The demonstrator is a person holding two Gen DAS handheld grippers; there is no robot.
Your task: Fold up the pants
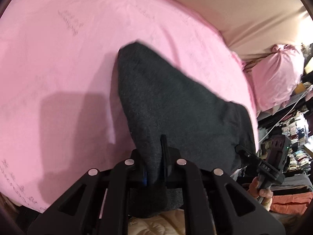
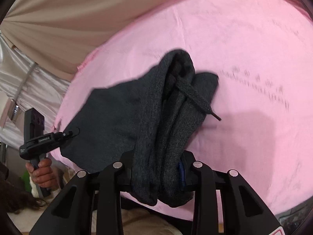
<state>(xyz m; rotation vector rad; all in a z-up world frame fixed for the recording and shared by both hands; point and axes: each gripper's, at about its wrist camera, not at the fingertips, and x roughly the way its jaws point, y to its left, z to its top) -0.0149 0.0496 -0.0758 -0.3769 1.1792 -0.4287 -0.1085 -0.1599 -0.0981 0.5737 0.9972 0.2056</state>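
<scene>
Dark grey knit pants [image 1: 168, 101] hang between both grippers above a pink sheet [image 1: 58, 58]. My left gripper [image 1: 154, 156] is shut on one end of the pants. My right gripper [image 2: 156, 166] is shut on the bunched waistband end [image 2: 172, 137], where a drawstring [image 2: 197, 98] dangles. The right gripper also shows in the left wrist view [image 1: 260, 164], clamped on the fabric's far corner. The left gripper shows in the right wrist view [image 2: 49, 139], gripping the other corner. The pants [image 2: 117, 117] are lifted, their far fold resting on the sheet.
The pink sheet [image 2: 244, 58] covers a bed. A beige curtain [image 2: 68, 9] hangs behind it. A pink bundle [image 1: 277, 74] and cluttered shelves [image 1: 293, 137] stand at the right. Orange cloth [image 1: 289, 201] lies low right.
</scene>
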